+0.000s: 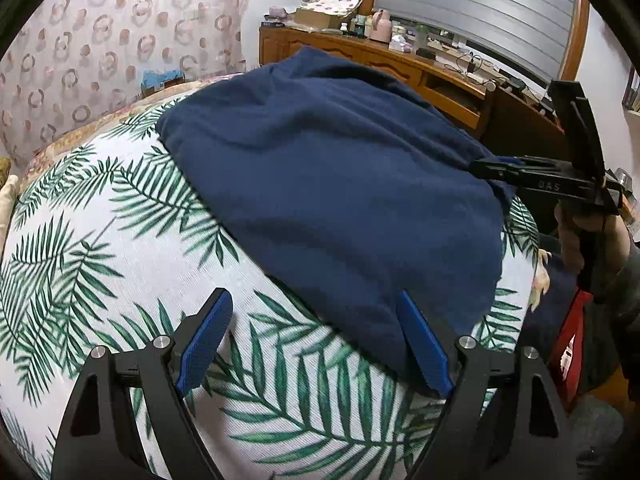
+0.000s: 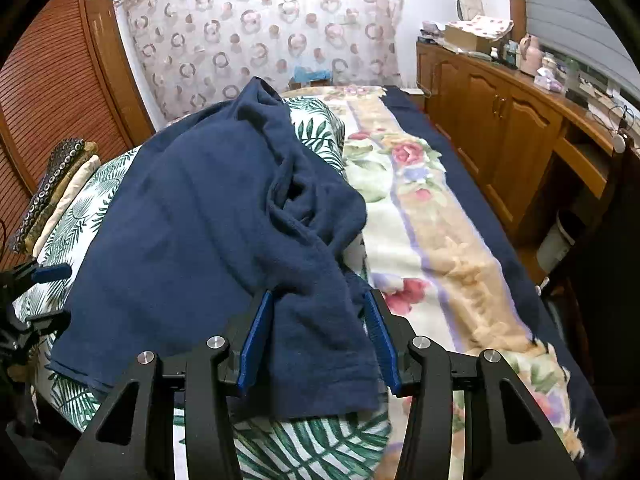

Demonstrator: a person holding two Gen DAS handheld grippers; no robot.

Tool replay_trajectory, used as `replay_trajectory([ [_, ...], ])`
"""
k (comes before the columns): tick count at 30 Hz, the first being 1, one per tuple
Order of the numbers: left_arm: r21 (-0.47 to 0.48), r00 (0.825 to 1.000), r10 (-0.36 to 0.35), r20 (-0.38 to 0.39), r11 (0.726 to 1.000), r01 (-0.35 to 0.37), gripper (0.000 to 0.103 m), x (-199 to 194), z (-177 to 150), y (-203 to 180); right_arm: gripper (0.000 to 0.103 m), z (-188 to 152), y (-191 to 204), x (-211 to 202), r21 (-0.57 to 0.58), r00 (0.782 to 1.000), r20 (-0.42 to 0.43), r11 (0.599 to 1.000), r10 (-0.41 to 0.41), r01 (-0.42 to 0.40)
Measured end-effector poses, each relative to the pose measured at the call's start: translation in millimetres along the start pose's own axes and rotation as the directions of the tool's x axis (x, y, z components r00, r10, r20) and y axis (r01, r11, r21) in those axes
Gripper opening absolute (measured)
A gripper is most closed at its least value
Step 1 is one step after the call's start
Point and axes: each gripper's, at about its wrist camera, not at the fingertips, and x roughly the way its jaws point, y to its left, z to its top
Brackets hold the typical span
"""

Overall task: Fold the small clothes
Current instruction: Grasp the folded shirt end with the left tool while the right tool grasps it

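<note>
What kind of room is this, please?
Most likely a bedroom in a home. A bed with a floral blanket fills the middle, a long wooden cabinet with bottles and small items stands beside it, and a patterned curtain hangs behind.

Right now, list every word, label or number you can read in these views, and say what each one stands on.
"DAS", or close to it: faint raised letters on the black body of the right tongs, seen from the left wrist.
White marks on a red thing at the right edge: too cut off and blurred to read.
Bottles and boxes on the sideboard: labels too small to read.
Nothing readable on the blue cloth.
</note>
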Motion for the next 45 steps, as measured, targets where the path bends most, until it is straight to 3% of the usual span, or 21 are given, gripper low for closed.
replay_trajectory([
  [2, -0.007, 1.0, -0.021, -0.005, 1.0, 0.021, 0.077, 0, -3, -2, 0.046, 0, 1, 0, -0.019, 1.0, 0.004, 1.0, 0.002, -0.002],
  [7, -0.015, 0.997, -0.077, -0.001, 0.997, 0.077, 0.059, -3, -7, -10, 0.019, -4, 6, 1, -0.097, 1.0, 0.012, 0.995, 0.009, -0.008],
  [12, -0.017, 0.997, -0.08, 0.002, 0.997, 0.08, 0.048, -4, -10, -19, 0.011, -4, 2, 4, -0.115, 0.999, 0.007, 0.992, 0.049, -0.048],
  [22, -0.029, 0.997, -0.071, 0.0, 0.997, 0.071, 0.029, -5, -11, -25, 0.008, -7, 7, -10, -0.138, 0.995, 0.074, 0.989, 0.06, -0.05],
  [27, -0.046, 0.996, -0.082, 0.019, 0.996, 0.083, 0.011, -9, -9, -19, 0.008, -6, 8, -9, -0.124, 0.997, 0.068, 0.992, 0.047, -0.039],
  [36, -0.033, 0.993, -0.09, 0.078, 0.995, 0.093, 0.008, -27, -5, -17, 0.008, -8, 14, -19, -0.136, 0.995, 0.082, 0.989, 0.064, -0.053],
  [45, -0.042, 0.977, -0.081, 0.198, 0.995, 0.091, 0.007, -78, 3, -3, 0.008, -10, 21, -51, -0.15, 0.983, 0.104, 0.98, 0.148, -0.131],
])
